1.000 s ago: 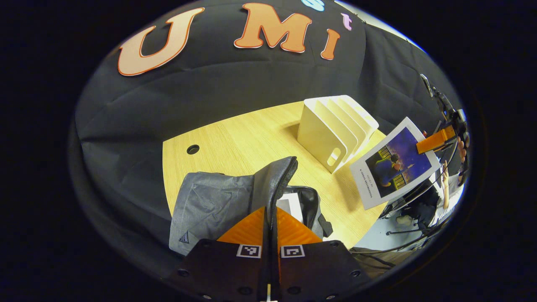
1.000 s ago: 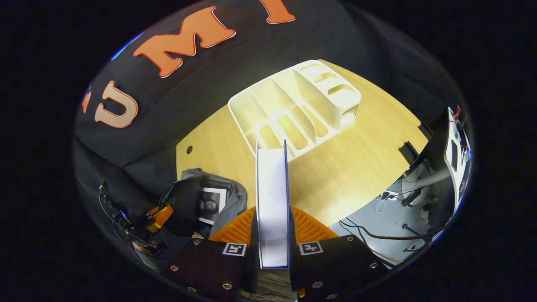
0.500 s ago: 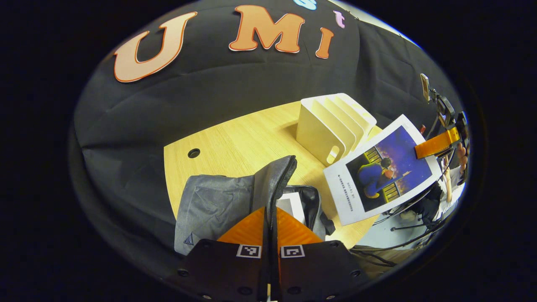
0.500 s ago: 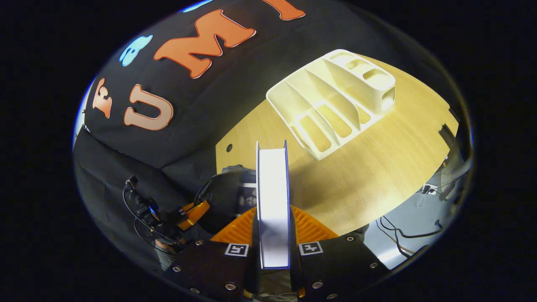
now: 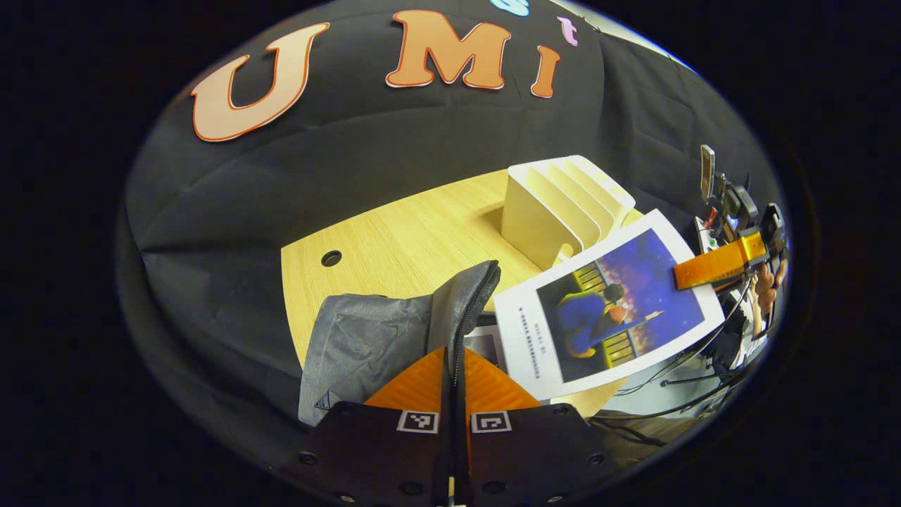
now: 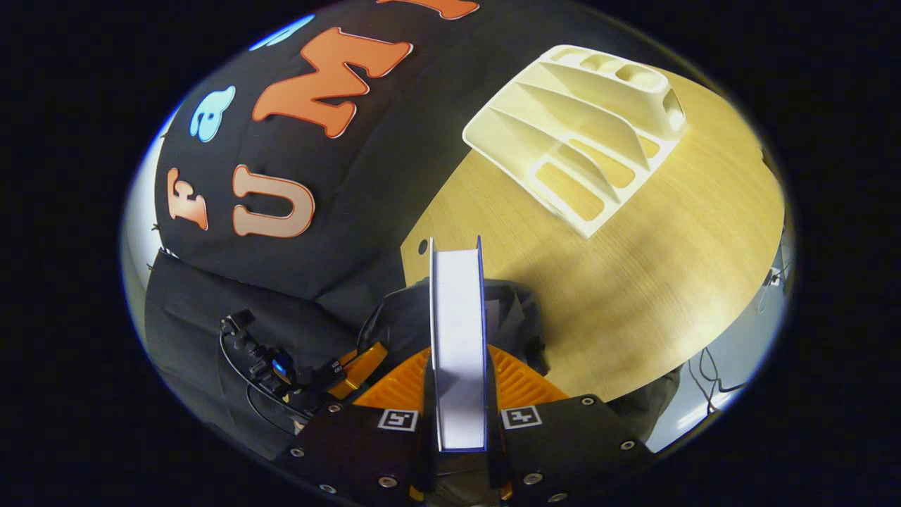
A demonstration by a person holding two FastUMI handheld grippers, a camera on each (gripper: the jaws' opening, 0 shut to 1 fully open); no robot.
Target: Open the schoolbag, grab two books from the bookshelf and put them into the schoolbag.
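The grey schoolbag (image 5: 366, 345) lies on the wooden table (image 5: 401, 239). My left gripper (image 5: 454, 355) is shut on the bag's zipped flap (image 5: 468, 296) and holds it raised, so the mouth gapes. A book (image 5: 486, 345) lies partly visible inside. A second book with a blue-and-white cover (image 5: 612, 303) hangs tilted just right of the flap, above the mouth. My right gripper (image 5: 714, 264) is shut on its far edge. In the right gripper view the book's page edge (image 6: 457, 331) stands between that gripper's (image 6: 457, 362) fingers, over the dark bag mouth (image 6: 521, 317). The left gripper (image 6: 359, 359) is at lower left.
The white bookshelf rack (image 5: 556, 204) (image 6: 584, 127) stands with bare slots at the table's back right. A cable hole (image 5: 331, 258) pierces the tabletop on the left. Cables and gear (image 5: 704, 366) lie beyond the table's right edge, near a hand (image 5: 764, 296).
The right gripper has carried the blue-covered book left from beside the rack to just over the bag's mouth. The left gripper has kept the flap raised and barely moved.
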